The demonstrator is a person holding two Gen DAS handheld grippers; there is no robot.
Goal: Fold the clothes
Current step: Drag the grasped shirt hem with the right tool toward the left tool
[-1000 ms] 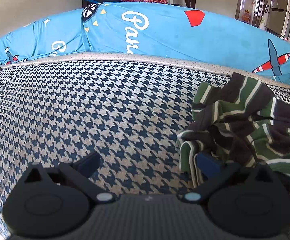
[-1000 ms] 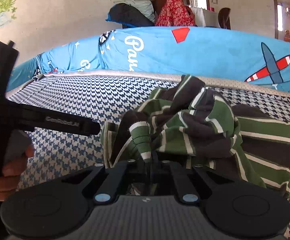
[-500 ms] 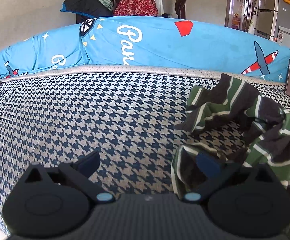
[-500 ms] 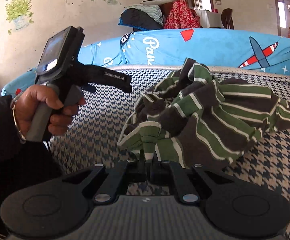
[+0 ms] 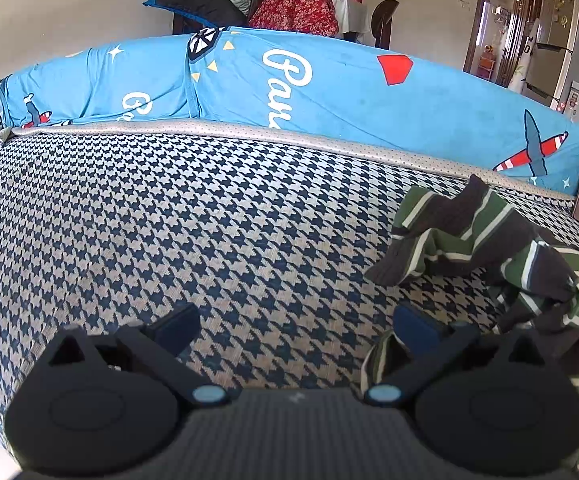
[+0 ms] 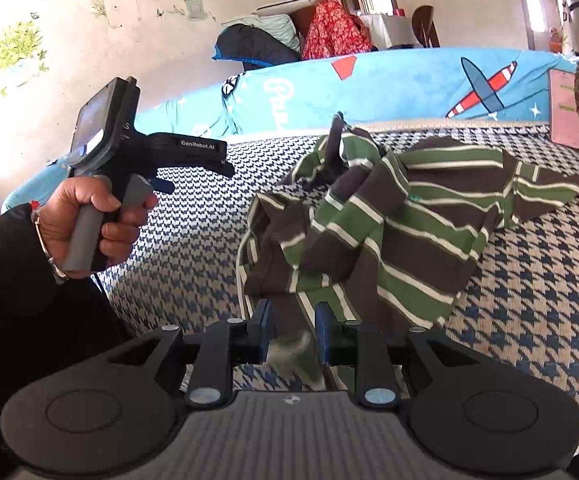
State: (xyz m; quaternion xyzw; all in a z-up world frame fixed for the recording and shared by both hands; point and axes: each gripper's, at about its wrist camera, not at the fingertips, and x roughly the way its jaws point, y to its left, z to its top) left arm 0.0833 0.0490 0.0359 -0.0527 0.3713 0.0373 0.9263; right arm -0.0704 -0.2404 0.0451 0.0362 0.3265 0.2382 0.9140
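A crumpled green-and-brown striped shirt (image 6: 389, 232) lies heaped on the houndstooth bed (image 5: 169, 220), dragged clear of the left tool (image 5: 295, 326) since a second ago. The right tool (image 6: 291, 330) has just been opening; a blurred edge of cloth slips loose between its parted jaws. The left tool gapes empty. Spreading flat likely comes next.

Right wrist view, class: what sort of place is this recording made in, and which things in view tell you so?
Most likely a lived-in home. A blue cartoon-print cover with aeroplanes backs a navy-and-cream houndstooth seat where a crumpled green-and-brown striped shirt lies, plant stickers decorate the wall, and clothes are heaped behind.
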